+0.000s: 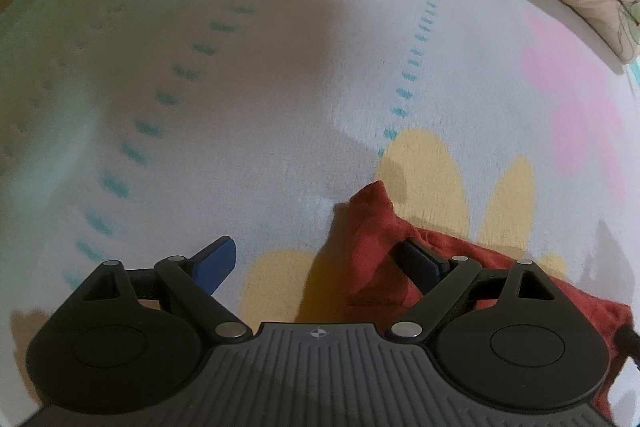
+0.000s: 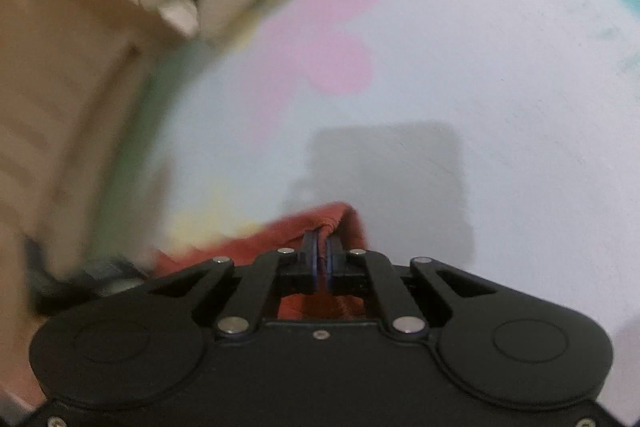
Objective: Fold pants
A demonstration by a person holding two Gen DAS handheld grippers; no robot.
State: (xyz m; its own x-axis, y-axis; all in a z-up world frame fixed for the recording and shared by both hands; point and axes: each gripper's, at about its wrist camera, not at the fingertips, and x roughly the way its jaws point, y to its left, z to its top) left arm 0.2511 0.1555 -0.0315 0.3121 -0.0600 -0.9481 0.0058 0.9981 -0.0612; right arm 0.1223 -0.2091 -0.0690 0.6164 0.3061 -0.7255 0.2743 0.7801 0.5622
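Rust-red cotton pants (image 2: 316, 223) lie bunched on the flower-printed white fleece blanket (image 2: 480, 87), away from its teal-striped edge. Right gripper (image 2: 323, 251) pinches a fabric fold; left gripper (image 1: 320, 259) gapes, one finger (image 1: 420, 259) on the cloth. Best clench the left on a matching corner before lifting both evenly.

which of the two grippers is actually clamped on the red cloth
The right gripper: its blue pads are pinched together on a fold of the red cloth pants. The left gripper stands wide open, the cloth only lying against one finger.
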